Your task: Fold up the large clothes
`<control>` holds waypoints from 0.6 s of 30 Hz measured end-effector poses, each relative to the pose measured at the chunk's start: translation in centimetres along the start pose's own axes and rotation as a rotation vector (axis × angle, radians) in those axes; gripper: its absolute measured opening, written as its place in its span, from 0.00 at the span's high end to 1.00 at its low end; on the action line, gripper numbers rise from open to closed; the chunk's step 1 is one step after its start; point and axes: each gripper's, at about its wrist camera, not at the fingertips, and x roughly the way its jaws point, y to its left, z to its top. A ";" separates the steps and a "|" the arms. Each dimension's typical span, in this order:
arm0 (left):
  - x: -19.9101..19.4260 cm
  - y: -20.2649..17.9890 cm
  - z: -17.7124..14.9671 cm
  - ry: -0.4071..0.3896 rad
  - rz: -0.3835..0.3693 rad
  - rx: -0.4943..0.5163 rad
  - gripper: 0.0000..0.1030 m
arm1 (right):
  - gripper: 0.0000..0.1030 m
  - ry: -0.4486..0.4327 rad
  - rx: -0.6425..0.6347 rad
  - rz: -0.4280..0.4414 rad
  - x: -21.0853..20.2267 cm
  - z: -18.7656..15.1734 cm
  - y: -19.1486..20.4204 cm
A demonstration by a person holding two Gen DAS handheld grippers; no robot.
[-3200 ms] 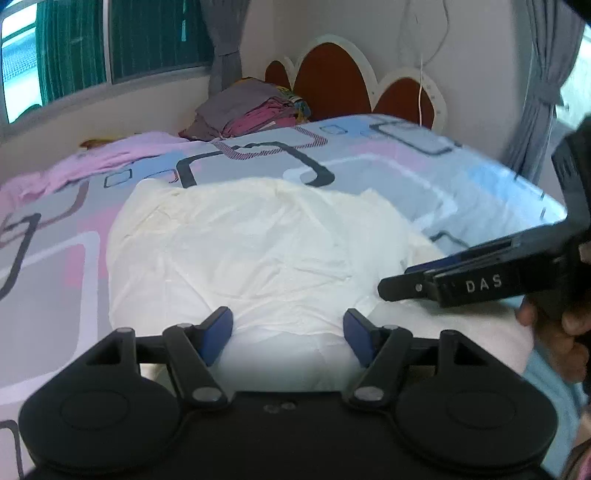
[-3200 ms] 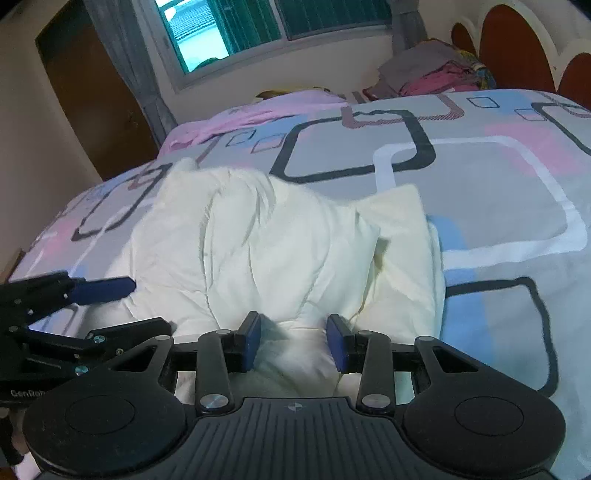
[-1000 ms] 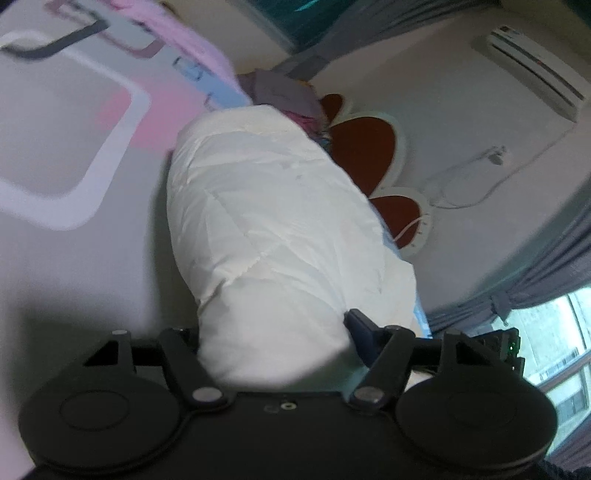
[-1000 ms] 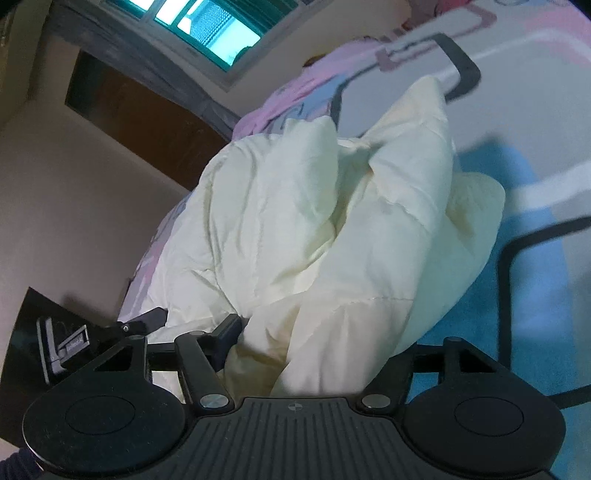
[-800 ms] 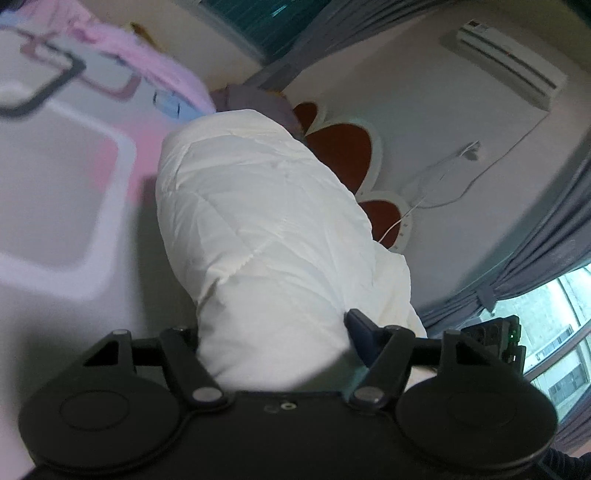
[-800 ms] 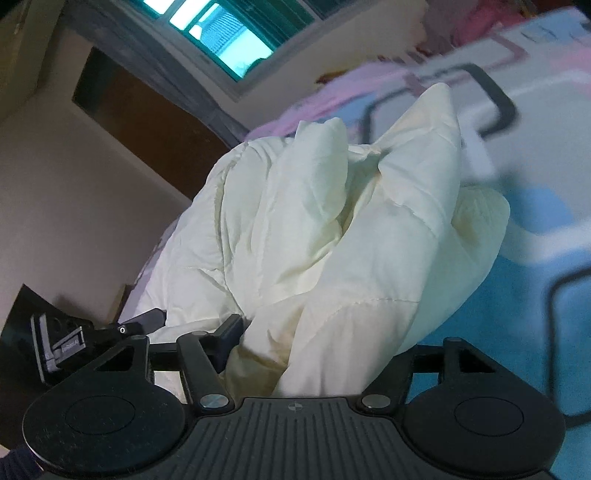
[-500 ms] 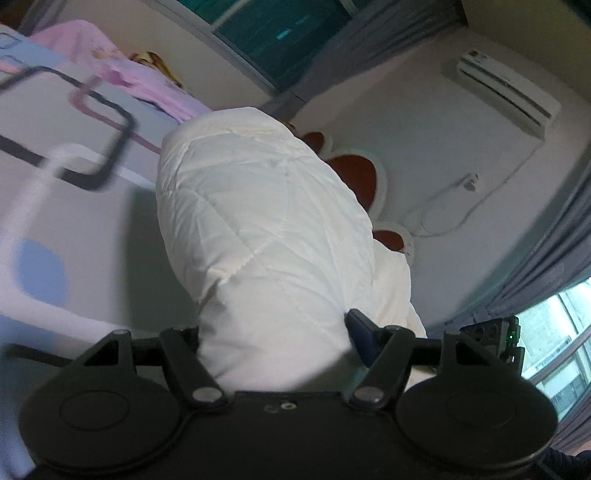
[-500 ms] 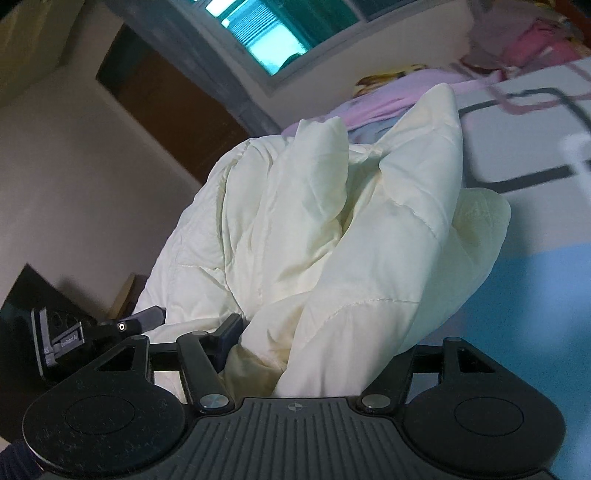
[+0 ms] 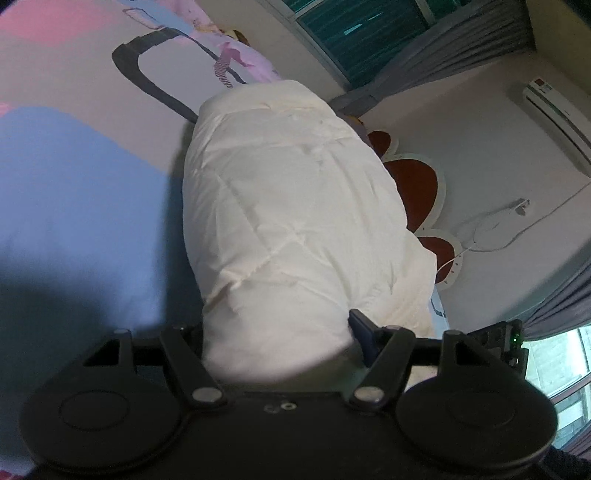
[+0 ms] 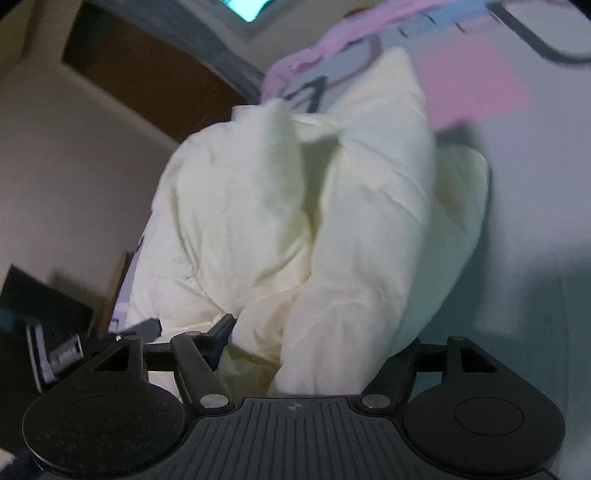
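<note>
Quilted garment: cream-white, thick and padded, bundled up and lifted above the bed, filling the middle of both wrist views.
Position: raised off the bedspread, a dark shadow thrown on the blue patch just beside and under it.
Surface: stitched quilting lines across a smooth rounded face in the left view; several puffy folds and lobes bunched together in the right view.
Left gripper: jaws set fairly wide, packed with the bulky end of the fabric; blue pad of one finger pressed against the cloth, the other finger hidden behind it.
Right gripper: jaws easing apart, a thick wad of fabric between them, left finger against the cloth, the far finger covered by a fold.
Other tool in view: part of the left gripper's body seen at the lower left of the right view; part of the right one at the far right edge of the left view.
Bedspread pattern: grey ground with pink and blue blocks and dark rounded outlines.
Headboard: dark red scalloped panels with pale borders, behind the bundle.
Wall: air conditioner high at right, white cable looped below it.
Window: teal panes with grey curtain alongside.
Door: brown, upper left in the right view, blurred.
</note>
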 end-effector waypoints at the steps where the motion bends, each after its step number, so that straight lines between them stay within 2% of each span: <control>1: 0.1 0.0 0.0 0.001 -0.001 0.005 0.33 | 0.35 -0.001 0.001 -0.005 0.1 -0.1 -0.1; 5: 0.5 -0.2 0.7 0.015 0.001 0.029 0.31 | 0.32 0.000 0.017 -0.015 1.3 0.6 0.9; 7: 0.3 -0.5 1.2 0.032 0.018 0.042 0.22 | 0.25 0.004 0.012 -0.042 0.3 0.6 2.4; 9: -1.1 0.0 1.8 0.025 0.021 0.066 0.22 | 0.23 -0.029 -0.006 -0.078 -3.8 0.3 2.4; 12: -4.7 0.4 3.2 -0.065 0.058 0.072 0.24 | 0.23 -0.116 -0.014 -0.138 -8.4 0.1 3.3; 14: -6.4 0.0 4.6 -0.150 0.071 0.075 0.25 | 0.23 -0.213 -0.042 -0.156 -10.4 1.2 4.7; 15: -6.5 -0.4 5.7 -0.179 0.071 0.080 0.29 | 0.26 -0.243 -0.060 -0.166 -10.7 1.9 5.6; 17: -5.4 -1.9 8.2 -0.200 0.060 0.118 0.34 | 0.53 -0.269 -0.138 -0.219 -9.9 3.9 8.2; 18: -4.3 -2.8 9.6 -0.194 0.067 0.152 0.38 | 0.56 -0.265 -0.183 -0.241 -9.1 4.7 9.4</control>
